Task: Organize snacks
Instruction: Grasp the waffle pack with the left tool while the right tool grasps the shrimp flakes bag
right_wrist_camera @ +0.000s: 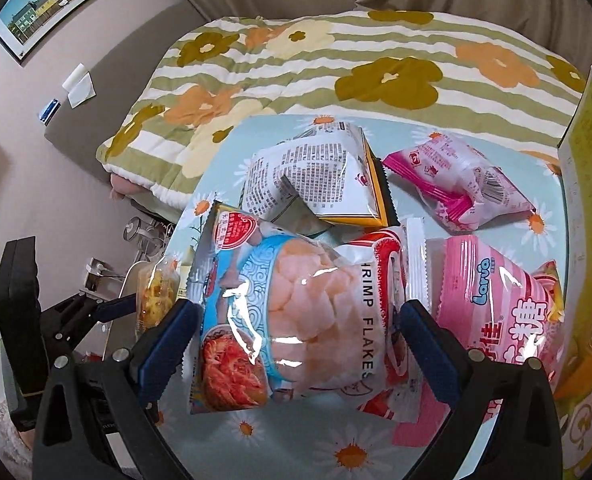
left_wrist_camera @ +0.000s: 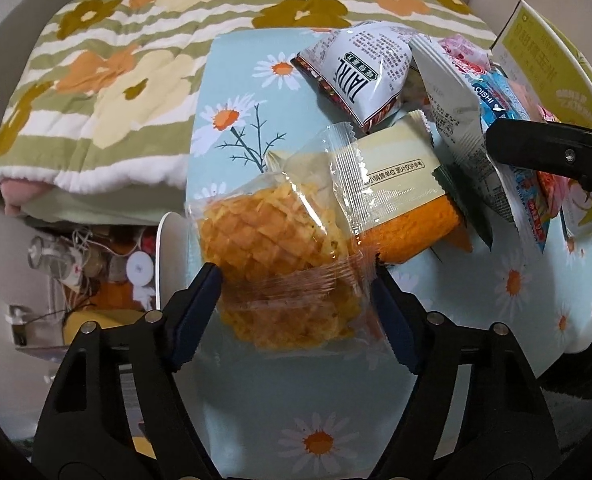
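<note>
A clear packet of yellow crispy snack [left_wrist_camera: 279, 240] lies on the daisy-print table [left_wrist_camera: 316, 400]. My left gripper [left_wrist_camera: 296, 276] points down over it, and its blue pads touch the wrapper on both sides, which narrows there. The same packet [right_wrist_camera: 155, 296] shows at the left of the right wrist view. A blue and white shrimp flakes bag [right_wrist_camera: 296, 312] lies between the fingers of my right gripper [right_wrist_camera: 298, 312]. Its jaws stand wide, a pad beside each edge of the bag, which shows no dent. One black finger of the right gripper [left_wrist_camera: 544, 152] reaches over the pile.
More snacks crowd the table: a white TAIRL bag [left_wrist_camera: 360, 76], a pale yellow wrapped cake [left_wrist_camera: 400, 184], a pink candy packet [right_wrist_camera: 456, 184], a pink marshmallow bag [right_wrist_camera: 496, 292]. A yellow box [right_wrist_camera: 588, 184] stands at the right. A flowered blanket [left_wrist_camera: 115, 80] lies beyond; clutter sits below the table's left edge.
</note>
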The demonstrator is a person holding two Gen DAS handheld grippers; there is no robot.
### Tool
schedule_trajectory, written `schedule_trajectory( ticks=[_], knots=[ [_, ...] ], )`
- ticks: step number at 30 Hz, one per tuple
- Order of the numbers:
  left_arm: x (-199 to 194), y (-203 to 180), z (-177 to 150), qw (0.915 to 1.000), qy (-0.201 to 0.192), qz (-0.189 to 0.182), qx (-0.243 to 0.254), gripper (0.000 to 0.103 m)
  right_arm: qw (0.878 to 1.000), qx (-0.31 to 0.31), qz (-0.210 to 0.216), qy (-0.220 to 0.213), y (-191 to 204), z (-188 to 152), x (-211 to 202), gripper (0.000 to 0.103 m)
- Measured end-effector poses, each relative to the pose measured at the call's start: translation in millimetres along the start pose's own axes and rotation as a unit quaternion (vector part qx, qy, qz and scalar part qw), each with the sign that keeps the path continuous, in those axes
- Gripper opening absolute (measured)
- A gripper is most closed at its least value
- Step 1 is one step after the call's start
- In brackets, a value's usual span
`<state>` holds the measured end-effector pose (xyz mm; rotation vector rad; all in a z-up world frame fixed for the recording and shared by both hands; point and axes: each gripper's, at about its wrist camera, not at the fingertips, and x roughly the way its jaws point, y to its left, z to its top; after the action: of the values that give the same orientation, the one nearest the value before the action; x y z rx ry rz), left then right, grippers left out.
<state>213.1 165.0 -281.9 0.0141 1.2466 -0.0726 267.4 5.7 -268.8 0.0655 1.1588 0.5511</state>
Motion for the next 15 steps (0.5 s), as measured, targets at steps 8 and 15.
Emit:
schedule_trajectory(
  ticks=[8,15],
  knots=[
    [-11,-2,-3,1.0,-0.004,-0.008,0.0,0.053,1.0,0.001,0.004,0.004,-1,1,3,0.101],
    [-21,5,-5,0.9995,-0.007,-0.022,-0.02,0.047,1.0,-0.003,0.007,0.009,3,1,7,0.101]
  ],
)
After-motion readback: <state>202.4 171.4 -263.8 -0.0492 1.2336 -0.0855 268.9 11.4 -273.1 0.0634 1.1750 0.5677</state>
